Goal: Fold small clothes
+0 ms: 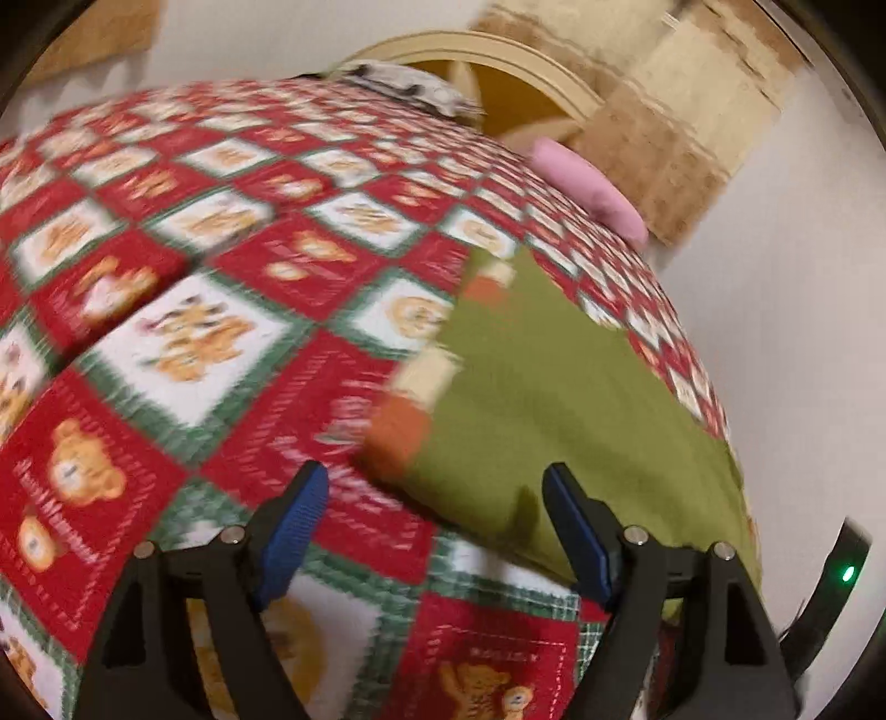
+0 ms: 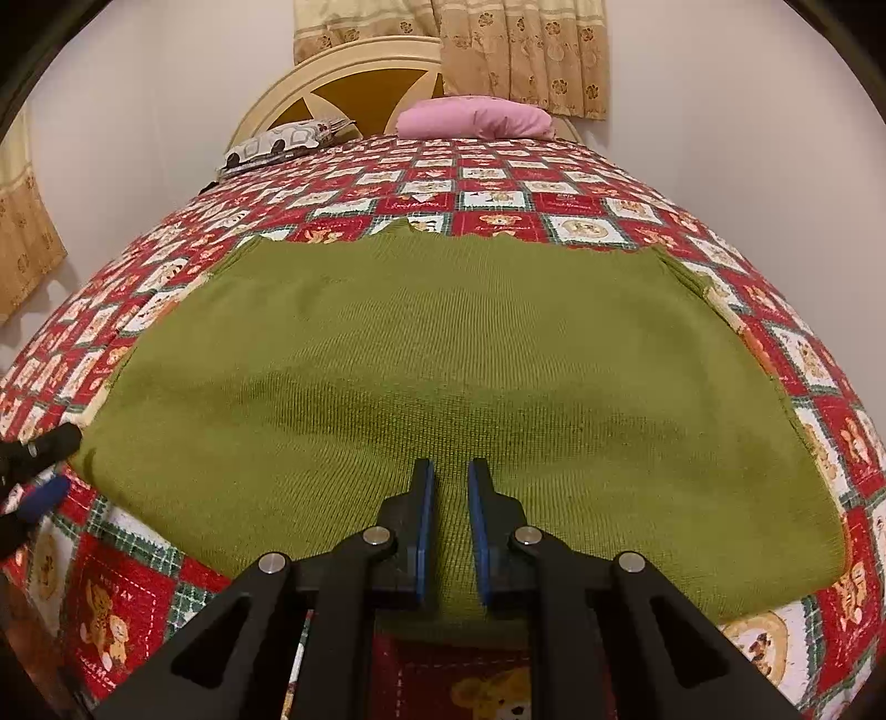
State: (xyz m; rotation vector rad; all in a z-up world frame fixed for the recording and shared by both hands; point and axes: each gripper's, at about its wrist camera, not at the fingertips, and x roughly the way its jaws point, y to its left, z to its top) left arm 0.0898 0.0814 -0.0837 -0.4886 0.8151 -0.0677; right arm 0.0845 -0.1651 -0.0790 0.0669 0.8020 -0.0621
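You are facing a bed covered by a red, white and green checked bedspread [image 2: 498, 183] printed with teddy bears. At its far end lie a pink pillow [image 2: 476, 117] and a black-and-white patterned pillow [image 2: 277, 145], against a cream headboard [image 2: 332, 72]. Beige floral curtains [image 2: 520, 50] hang behind.

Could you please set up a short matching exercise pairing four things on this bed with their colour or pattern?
Things:
1. knitted garment
2. pillow
3. bedspread
4. gripper pads

Colours or patterns:
A. pink
B. blue
C. olive green
D. red and white squares with teddy bears

Pairs: 1-C, 2-A, 3-D, 4-B
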